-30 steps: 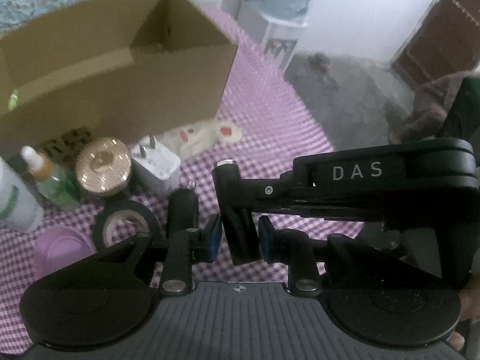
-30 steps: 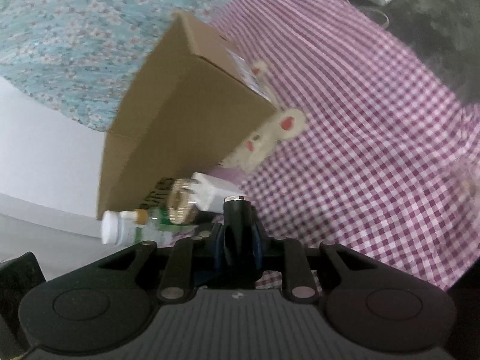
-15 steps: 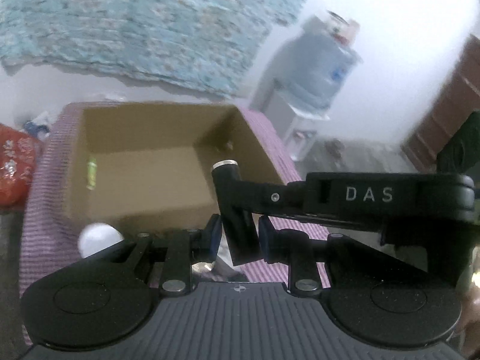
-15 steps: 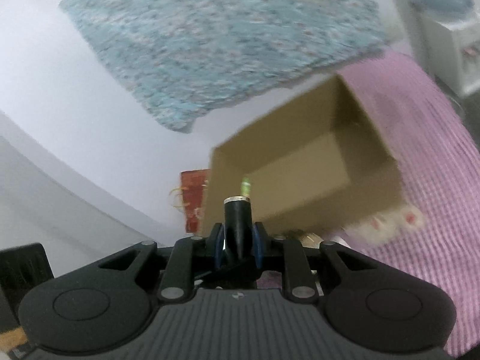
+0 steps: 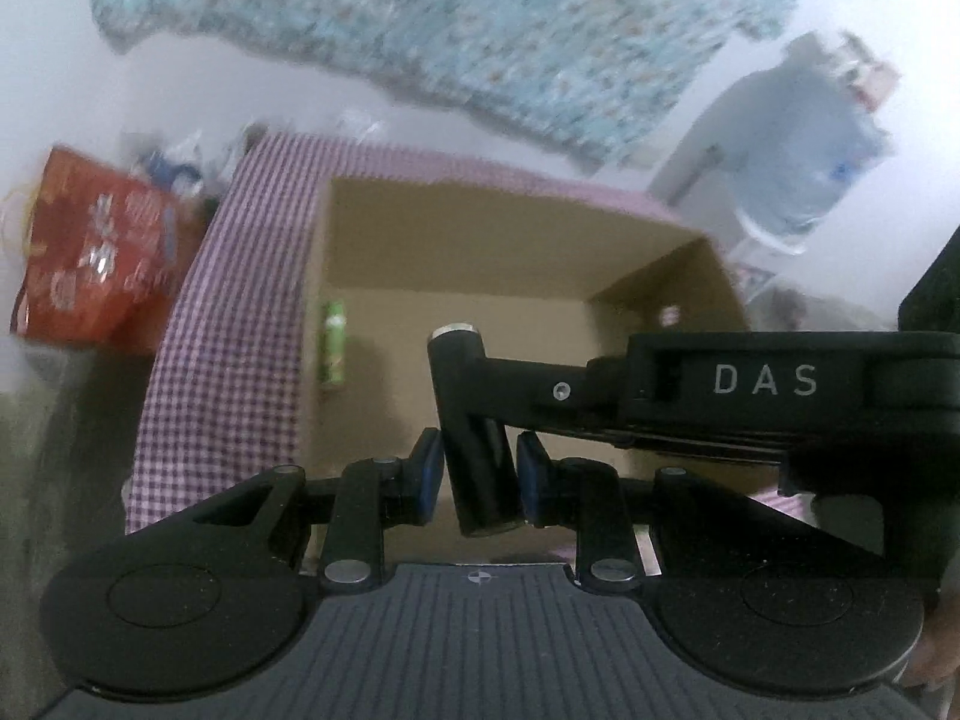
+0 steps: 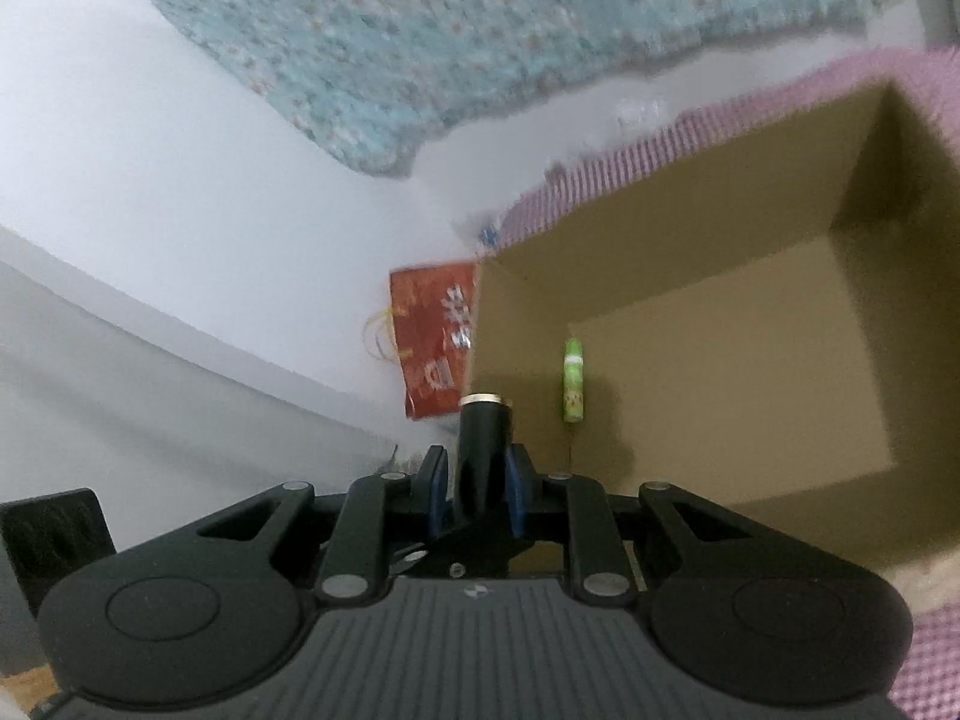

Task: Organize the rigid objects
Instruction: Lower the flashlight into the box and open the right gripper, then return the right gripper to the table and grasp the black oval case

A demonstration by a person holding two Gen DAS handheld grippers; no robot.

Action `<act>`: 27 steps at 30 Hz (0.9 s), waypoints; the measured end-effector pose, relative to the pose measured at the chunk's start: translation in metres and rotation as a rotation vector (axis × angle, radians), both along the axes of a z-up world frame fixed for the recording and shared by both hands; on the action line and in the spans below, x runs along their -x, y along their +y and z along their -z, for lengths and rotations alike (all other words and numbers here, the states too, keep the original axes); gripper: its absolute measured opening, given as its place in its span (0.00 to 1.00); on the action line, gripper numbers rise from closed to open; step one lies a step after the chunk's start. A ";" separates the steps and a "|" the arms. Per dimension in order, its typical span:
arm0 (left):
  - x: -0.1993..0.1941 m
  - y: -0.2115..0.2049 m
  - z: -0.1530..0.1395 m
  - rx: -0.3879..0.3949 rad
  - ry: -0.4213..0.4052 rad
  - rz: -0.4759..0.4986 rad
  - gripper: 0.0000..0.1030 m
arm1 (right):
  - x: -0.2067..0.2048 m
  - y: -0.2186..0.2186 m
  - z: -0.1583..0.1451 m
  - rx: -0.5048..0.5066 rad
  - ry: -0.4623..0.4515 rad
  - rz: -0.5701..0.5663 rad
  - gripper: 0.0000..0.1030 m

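Observation:
My left gripper is shut on the upright post of a black folding stand marked DAS, whose arm runs off to the right. It hangs over an open cardboard box on the checked cloth. A small green tube lies on the box floor by the left wall. In the right wrist view, my right gripper is shut on a black post with a metal-ringed top, above the box's near left corner. The green tube lies just beyond it. Whether both posts belong to one stand I cannot tell.
A red printed bag stands on the floor left of the table and also shows as a red bag in the right wrist view. A water dispenser bottle stands at the right. Floral cloth hangs on the white wall behind. Purple checked tablecloth surrounds the box.
Both grippers rose and moved from the items in front of the box to above its open top, still gripping their black posts. The bottles, tape and plug dropped out of view.

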State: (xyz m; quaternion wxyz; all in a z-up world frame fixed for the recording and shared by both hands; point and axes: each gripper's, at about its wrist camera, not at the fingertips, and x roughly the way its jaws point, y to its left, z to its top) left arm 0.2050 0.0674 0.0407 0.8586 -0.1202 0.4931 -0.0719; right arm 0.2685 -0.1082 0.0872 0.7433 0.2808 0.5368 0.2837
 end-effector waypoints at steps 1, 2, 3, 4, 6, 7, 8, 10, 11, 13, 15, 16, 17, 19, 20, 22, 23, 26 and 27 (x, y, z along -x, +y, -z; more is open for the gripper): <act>-0.005 0.001 0.006 -0.008 0.019 -0.008 0.25 | -0.004 0.003 0.009 0.001 0.020 -0.004 0.22; -0.008 0.003 0.010 -0.021 0.034 -0.016 0.26 | -0.009 0.006 0.019 0.000 0.045 -0.009 0.22; -0.008 0.005 0.014 -0.035 0.043 -0.025 0.26 | -0.013 0.009 0.026 -0.002 0.061 -0.017 0.22; -0.010 0.005 0.016 -0.040 0.048 -0.029 0.27 | -0.016 0.012 0.031 -0.006 0.073 -0.022 0.23; -0.006 0.010 0.015 -0.029 0.046 -0.033 0.31 | -0.020 0.015 0.040 -0.003 0.087 -0.029 0.23; -0.005 0.010 0.014 -0.028 0.040 -0.035 0.33 | -0.020 0.014 0.041 -0.002 0.086 -0.032 0.23; -0.004 0.010 0.012 -0.030 0.032 -0.035 0.35 | -0.020 0.013 0.041 -0.001 0.082 -0.030 0.24; -0.001 0.009 0.007 -0.032 0.015 -0.038 0.37 | -0.016 0.006 0.038 -0.006 0.072 -0.024 0.24; 0.001 0.009 0.004 -0.030 0.007 -0.040 0.38 | -0.014 0.003 0.034 -0.009 0.066 -0.020 0.24; 0.008 0.009 -0.005 -0.021 -0.015 -0.045 0.40 | -0.007 -0.008 0.024 -0.014 0.047 -0.010 0.24; 0.017 0.009 -0.014 -0.012 -0.043 -0.046 0.42 | 0.003 -0.024 0.011 -0.022 0.019 0.005 0.24; 0.023 0.008 -0.021 -0.008 -0.057 -0.046 0.43 | 0.006 -0.031 0.004 -0.026 0.006 0.012 0.24; 0.029 0.008 -0.027 -0.002 -0.070 -0.047 0.45 | 0.012 -0.041 -0.003 -0.030 -0.011 0.022 0.24; 0.044 0.007 -0.037 0.012 -0.099 -0.044 0.47 | 0.026 -0.061 -0.018 -0.038 -0.044 0.044 0.24; 0.052 0.007 -0.043 0.019 -0.114 -0.042 0.49 | 0.035 -0.073 -0.024 -0.042 -0.060 0.058 0.24; 0.067 0.004 -0.051 0.027 -0.138 -0.039 0.52 | 0.058 -0.098 -0.034 -0.048 -0.083 0.096 0.24; 0.075 0.003 -0.053 0.032 -0.146 -0.036 0.52 | 0.068 -0.109 -0.038 -0.051 -0.089 0.114 0.24; 0.092 0.000 -0.055 0.048 -0.153 -0.033 0.53 | 0.097 -0.136 -0.041 -0.048 -0.090 0.170 0.24; 0.098 -0.001 -0.055 0.050 -0.155 -0.029 0.53 | 0.107 -0.145 -0.041 -0.049 -0.089 0.188 0.24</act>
